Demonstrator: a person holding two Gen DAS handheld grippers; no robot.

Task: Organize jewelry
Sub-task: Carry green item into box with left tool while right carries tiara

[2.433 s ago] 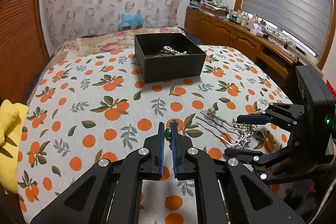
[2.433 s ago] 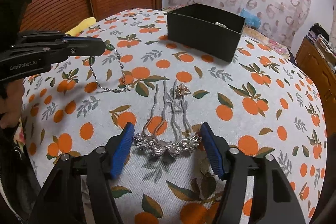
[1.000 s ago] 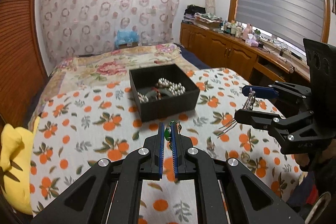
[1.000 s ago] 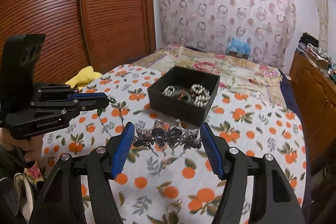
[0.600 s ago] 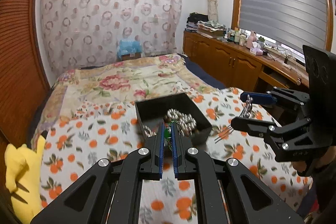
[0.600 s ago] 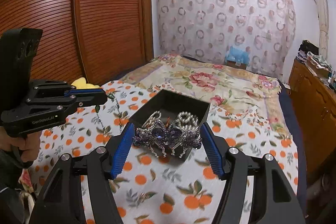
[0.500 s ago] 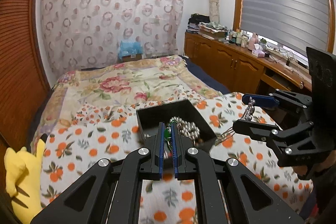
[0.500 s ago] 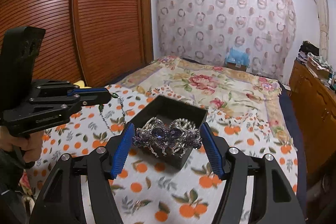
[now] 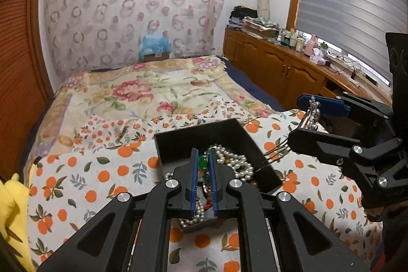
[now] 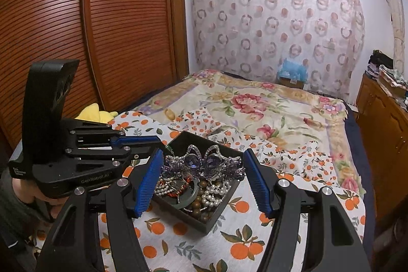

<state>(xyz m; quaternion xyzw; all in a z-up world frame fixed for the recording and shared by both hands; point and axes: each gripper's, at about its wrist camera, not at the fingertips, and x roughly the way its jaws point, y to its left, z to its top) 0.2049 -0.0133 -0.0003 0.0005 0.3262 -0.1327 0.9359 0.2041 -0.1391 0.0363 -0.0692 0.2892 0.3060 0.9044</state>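
1. Tongs in your left hand, the left gripper [image 9: 203, 165], are pinched nearly together on a green-beaded necklace [image 9: 202, 161]; the bead sits between the blue pads, and the chain hangs below them.
2. Your left gripper hovers over the near part of the black jewelry box [image 9: 237, 130], above the pearl strands [image 9: 236, 161] heaped inside.
3. Your right gripper [image 10: 202, 165] stands fairly wide, its blue pads clamped on the two ends of a silver hair comb [image 10: 201, 162] set with purple stones.
4. In the left wrist view the comb's prongs [image 9: 276, 151] slant down toward the box's right wall; you cannot tell whether they touch it.
5. In the right wrist view the comb hangs over the open box, with pearls, brown beads [image 10: 201, 207] and a grey bangle [image 10: 190, 198] beneath it.
6. The box rests on the orange-print cloth [image 9: 102, 170] spread over the floral bedspread [image 9: 142, 91].
7. A yellow plush toy [image 10: 95, 114] lies at the cloth's left edge.
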